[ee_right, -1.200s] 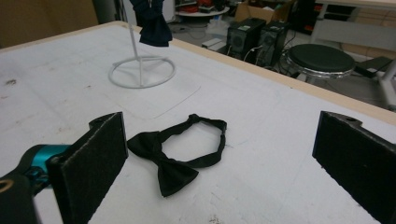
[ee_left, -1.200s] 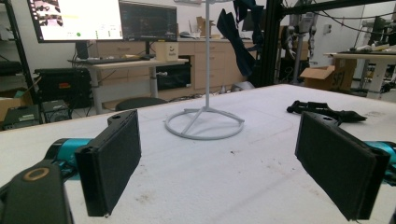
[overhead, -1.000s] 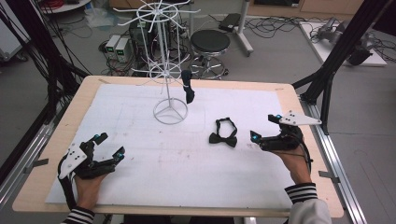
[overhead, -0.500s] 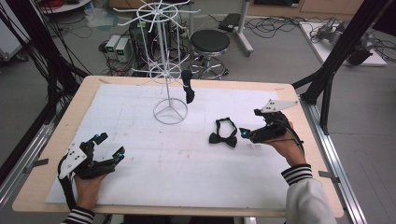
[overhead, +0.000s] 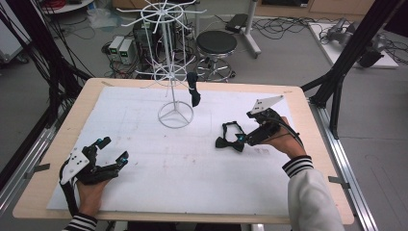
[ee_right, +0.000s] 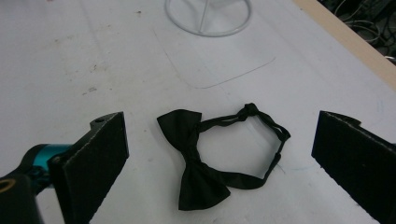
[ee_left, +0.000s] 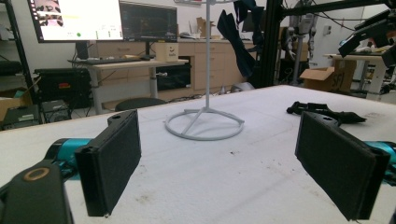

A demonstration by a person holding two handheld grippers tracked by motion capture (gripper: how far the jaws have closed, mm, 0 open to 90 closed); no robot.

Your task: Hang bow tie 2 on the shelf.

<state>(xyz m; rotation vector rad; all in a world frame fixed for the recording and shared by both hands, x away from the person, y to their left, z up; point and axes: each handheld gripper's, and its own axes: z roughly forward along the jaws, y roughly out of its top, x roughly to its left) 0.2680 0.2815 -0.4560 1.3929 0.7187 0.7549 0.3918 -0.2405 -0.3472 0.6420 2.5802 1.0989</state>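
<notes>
The bow tie (ee_right: pixel 201 157) is lying flat on the tabletop (overhead: pixel 202 168), looking light and floppy; the right hand-held gripper (overhead: pixel 244 139), jaws apart, is hovering beside it; pinching the knot seems best.

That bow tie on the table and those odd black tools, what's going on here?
A person holds a two-jaw gripper in each hand. The right gripper is at a black bow tie lying flat on the white table cover, jaws open on either side and not touching it. The left gripper rests open near the table's front. A white wire stand behind has another dark tie hanging from it.
</notes>
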